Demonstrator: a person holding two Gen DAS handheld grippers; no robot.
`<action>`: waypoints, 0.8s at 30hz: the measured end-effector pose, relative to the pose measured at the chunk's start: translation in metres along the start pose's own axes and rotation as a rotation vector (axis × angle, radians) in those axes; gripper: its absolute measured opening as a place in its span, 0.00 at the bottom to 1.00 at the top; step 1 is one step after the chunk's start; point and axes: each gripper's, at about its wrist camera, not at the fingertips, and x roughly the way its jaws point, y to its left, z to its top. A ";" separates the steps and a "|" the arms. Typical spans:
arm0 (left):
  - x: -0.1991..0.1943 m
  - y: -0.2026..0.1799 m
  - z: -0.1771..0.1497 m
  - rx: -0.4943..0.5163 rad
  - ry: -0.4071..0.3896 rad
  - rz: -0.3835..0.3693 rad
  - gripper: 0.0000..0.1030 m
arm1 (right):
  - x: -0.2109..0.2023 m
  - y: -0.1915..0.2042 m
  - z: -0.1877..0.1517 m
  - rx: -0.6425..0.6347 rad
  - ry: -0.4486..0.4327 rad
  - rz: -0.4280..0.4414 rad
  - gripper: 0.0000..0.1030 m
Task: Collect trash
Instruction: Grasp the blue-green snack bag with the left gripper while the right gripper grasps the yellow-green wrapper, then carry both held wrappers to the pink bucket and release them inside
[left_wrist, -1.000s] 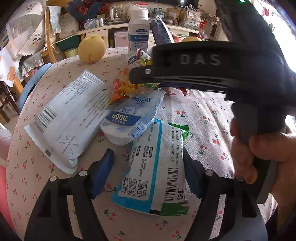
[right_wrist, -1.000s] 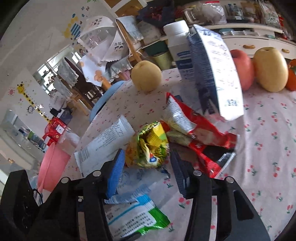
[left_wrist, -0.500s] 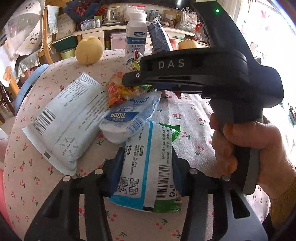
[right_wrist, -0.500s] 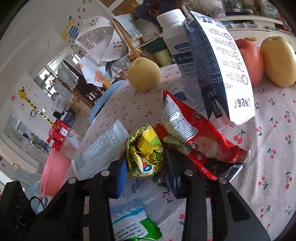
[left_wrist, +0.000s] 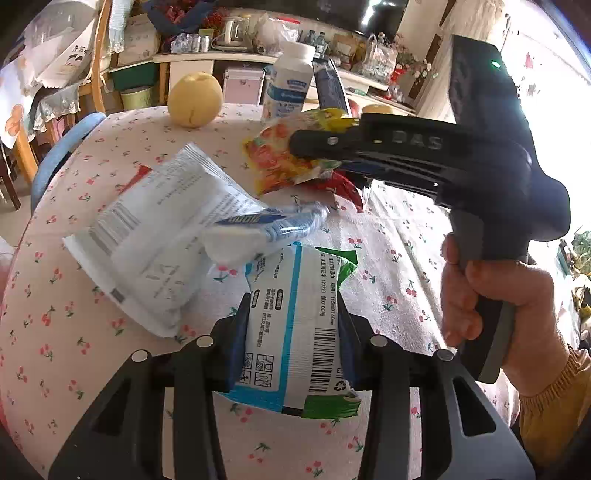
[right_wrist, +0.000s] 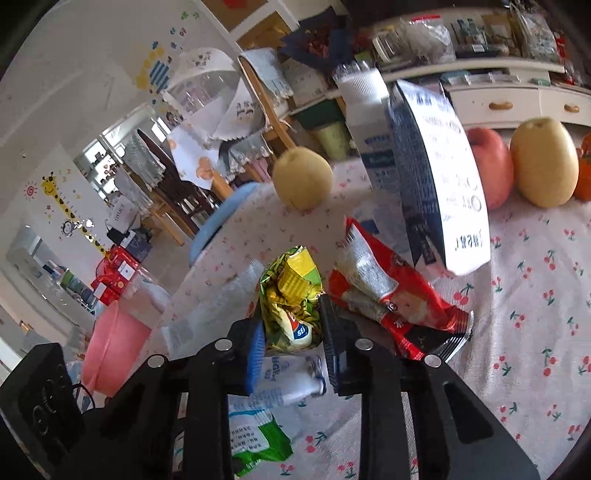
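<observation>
**Two wrappers gripped at once**

Two grippers have each just been closing on trash. Nearest, the left gripper (left_wrist: 291, 332) has its fingers clamped across the white, blue and green barcoded plastic packet (left_wrist: 295, 325), its far end overlapped by a clear blue-printed wrapper (left_wrist: 258, 232). Beyond, the right gripper (right_wrist: 291, 332) pinches the crumpled yellow-green foil snack bag (right_wrist: 291, 295) above the cherry-print tabletop (right_wrist: 535, 314). Risks: smooth film may slide free; lifting could drag the overlapping wrapper or nudge the adjacent red crisp bag (right_wrist: 391, 295).
</observation>
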 end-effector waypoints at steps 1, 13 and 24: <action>-0.002 0.002 0.000 -0.003 -0.004 -0.001 0.41 | -0.005 0.002 0.000 -0.004 -0.011 -0.002 0.28; -0.043 0.028 -0.004 -0.047 -0.105 -0.036 0.41 | -0.024 0.029 -0.007 -0.072 -0.059 -0.039 0.28; -0.078 0.067 -0.010 -0.128 -0.185 -0.010 0.42 | -0.021 0.067 -0.022 -0.145 -0.049 -0.028 0.28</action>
